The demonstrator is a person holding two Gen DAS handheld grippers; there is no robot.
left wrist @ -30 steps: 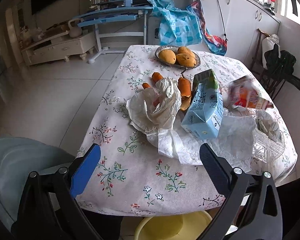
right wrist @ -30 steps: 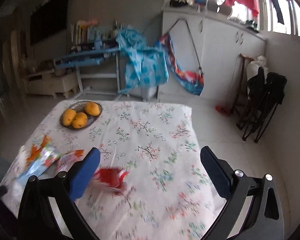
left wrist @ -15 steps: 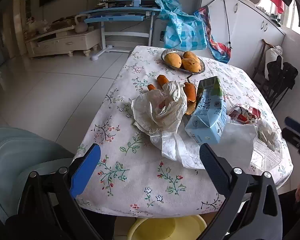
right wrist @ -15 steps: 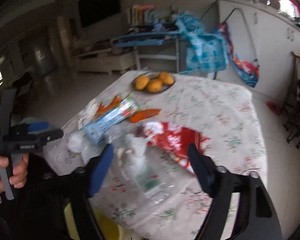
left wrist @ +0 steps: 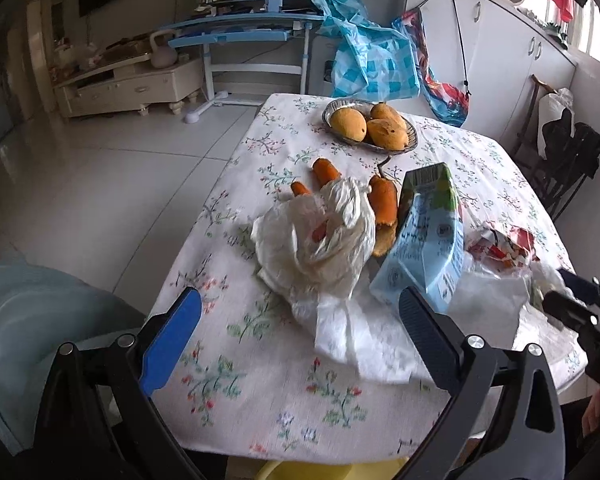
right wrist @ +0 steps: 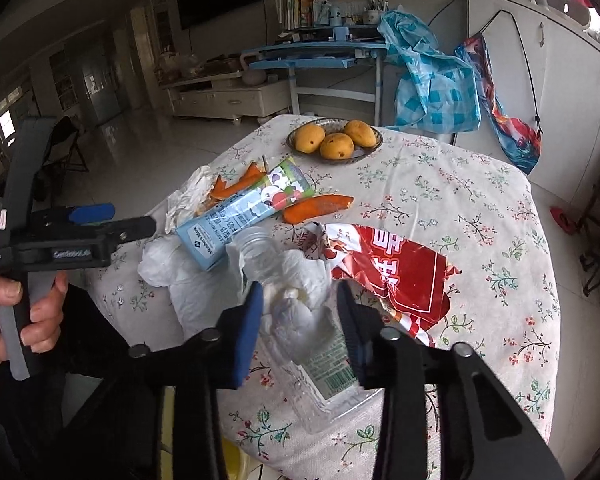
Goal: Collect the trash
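Observation:
Trash lies on the floral tablecloth (right wrist: 480,216): a blue milk carton (right wrist: 244,208) (left wrist: 424,240), a torn red snack wrapper (right wrist: 392,268) (left wrist: 504,244), a clear plastic bottle (right wrist: 320,364) with a crumpled white tissue (right wrist: 296,312) on it, and a white plastic bag (left wrist: 320,240) over carrots. My right gripper (right wrist: 300,312) straddles the tissue and bottle. Its jaws are closing, and a thin gap still shows at each pad. My left gripper (left wrist: 300,320) stands open above the near table edge with nothing between its fingers. A hand (right wrist: 4,312) holds it.
A metal bowl of mangoes (left wrist: 368,124) (right wrist: 334,140) sits at the far end. An orange peel (right wrist: 316,206) lies beside the carton. A yellow bin (left wrist: 312,472) shows under the near table edge. A grey chair (left wrist: 28,320) stands at the left, folded chairs (left wrist: 572,160) at the right.
My right gripper swung from the bare table end to the trash pile, dropped over the bottle and tissue, and narrowed its jaws. My left gripper edged closer to the table.

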